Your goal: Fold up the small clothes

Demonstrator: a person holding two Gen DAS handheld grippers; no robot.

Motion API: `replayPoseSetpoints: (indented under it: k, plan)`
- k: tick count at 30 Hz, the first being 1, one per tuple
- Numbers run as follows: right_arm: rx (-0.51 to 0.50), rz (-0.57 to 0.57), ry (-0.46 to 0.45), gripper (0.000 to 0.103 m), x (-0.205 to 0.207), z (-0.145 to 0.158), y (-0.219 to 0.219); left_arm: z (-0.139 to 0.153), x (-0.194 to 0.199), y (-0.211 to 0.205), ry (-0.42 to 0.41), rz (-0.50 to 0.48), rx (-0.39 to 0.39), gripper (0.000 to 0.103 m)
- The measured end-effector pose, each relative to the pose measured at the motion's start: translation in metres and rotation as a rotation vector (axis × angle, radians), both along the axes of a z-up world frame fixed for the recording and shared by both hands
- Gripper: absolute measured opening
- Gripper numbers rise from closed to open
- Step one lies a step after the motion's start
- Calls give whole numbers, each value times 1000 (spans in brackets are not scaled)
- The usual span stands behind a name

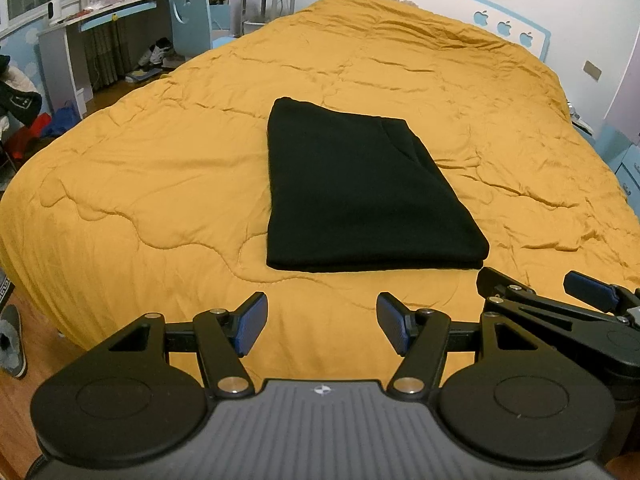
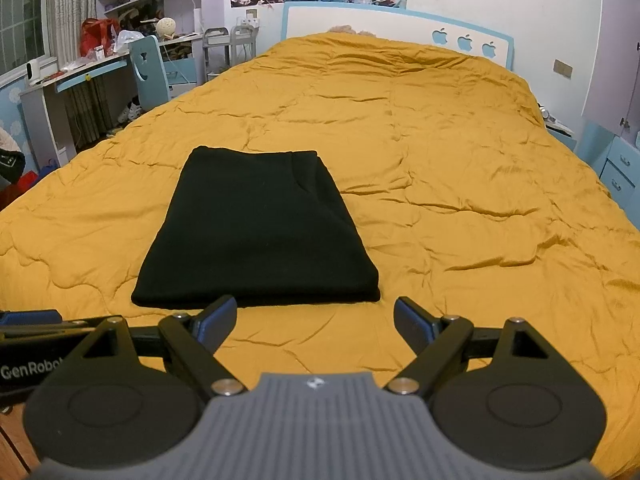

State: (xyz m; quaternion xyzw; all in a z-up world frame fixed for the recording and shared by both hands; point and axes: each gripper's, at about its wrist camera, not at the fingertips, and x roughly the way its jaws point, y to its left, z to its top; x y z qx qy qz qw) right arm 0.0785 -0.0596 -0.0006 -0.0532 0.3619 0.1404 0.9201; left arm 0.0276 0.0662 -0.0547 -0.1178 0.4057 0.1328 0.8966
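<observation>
A black garment (image 1: 356,196) lies folded into a neat flat rectangle on the mustard-yellow quilt (image 1: 160,168). It also shows in the right wrist view (image 2: 256,232). My left gripper (image 1: 322,320) is open and empty, held just short of the garment's near edge. My right gripper (image 2: 316,320) is open and empty, also just short of the near edge. The right gripper shows at the right of the left wrist view (image 1: 544,284). Neither gripper touches the cloth.
The quilt covers a large bed with a white and blue headboard (image 2: 384,24). A desk (image 2: 76,80) and blue chair (image 2: 148,68) stand to the left. A blue nightstand (image 2: 616,160) is at the right. A slipper (image 1: 12,340) lies on the wooden floor.
</observation>
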Motion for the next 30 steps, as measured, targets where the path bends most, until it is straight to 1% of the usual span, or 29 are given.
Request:
replayPoseSetpoints:
  k: [30]
  plan:
    - [-7, -11, 15, 81, 0, -3, -1, -2, 1, -1, 11, 0, 6, 73]
